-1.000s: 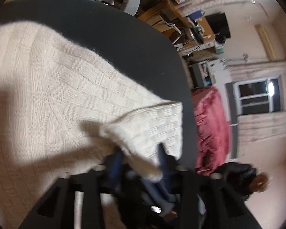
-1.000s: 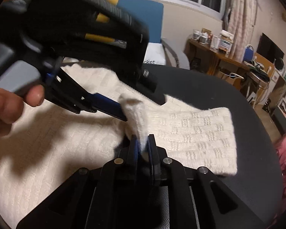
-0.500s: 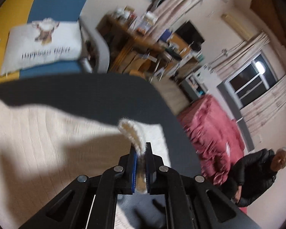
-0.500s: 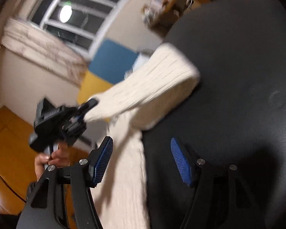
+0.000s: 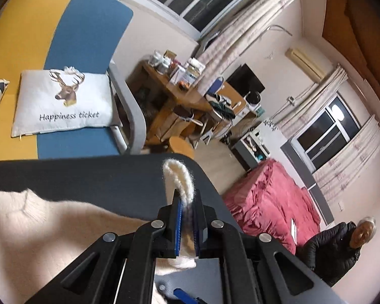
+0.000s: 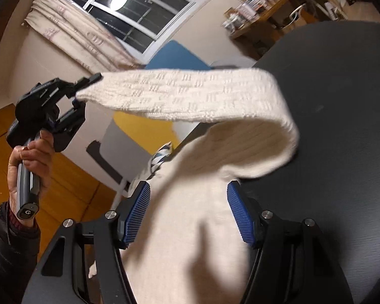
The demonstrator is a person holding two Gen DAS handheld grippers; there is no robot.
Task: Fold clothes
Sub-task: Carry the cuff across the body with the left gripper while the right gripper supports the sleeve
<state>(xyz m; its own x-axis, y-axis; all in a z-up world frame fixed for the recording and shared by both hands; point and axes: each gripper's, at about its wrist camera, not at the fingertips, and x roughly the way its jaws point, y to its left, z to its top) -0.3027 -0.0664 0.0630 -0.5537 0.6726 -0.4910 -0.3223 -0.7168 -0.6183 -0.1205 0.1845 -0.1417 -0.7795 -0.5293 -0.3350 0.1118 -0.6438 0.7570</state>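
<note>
A cream knitted sweater (image 5: pixel 38 230) lies on a black round table (image 5: pixel 93 174). My left gripper (image 5: pixel 186 202) is shut on the sweater's sleeve cuff (image 5: pixel 178 177) and holds it up off the table. In the right wrist view the left gripper (image 6: pixel 76 96) is at the left, with the sleeve (image 6: pixel 190 93) stretched from it in an arc back to the sweater body (image 6: pixel 190 228). My right gripper (image 6: pixel 188 210) is open, its blue pads on either side of the sweater body just above it.
A blue and yellow sofa (image 5: pixel 63 38) with a deer cushion (image 5: pixel 63 103) stands beyond the table. A cluttered wooden desk (image 5: pixel 190 91), a red bed (image 5: pixel 268 202) and a seated person in black (image 5: pixel 342 248) are to the right. The table edge (image 5: pixel 210 185) is close.
My right gripper has let go of the sleeve and opened, then moved over the sweater body. My left gripper closed on the cuff and lifted it high, stretching the sleeve out.
</note>
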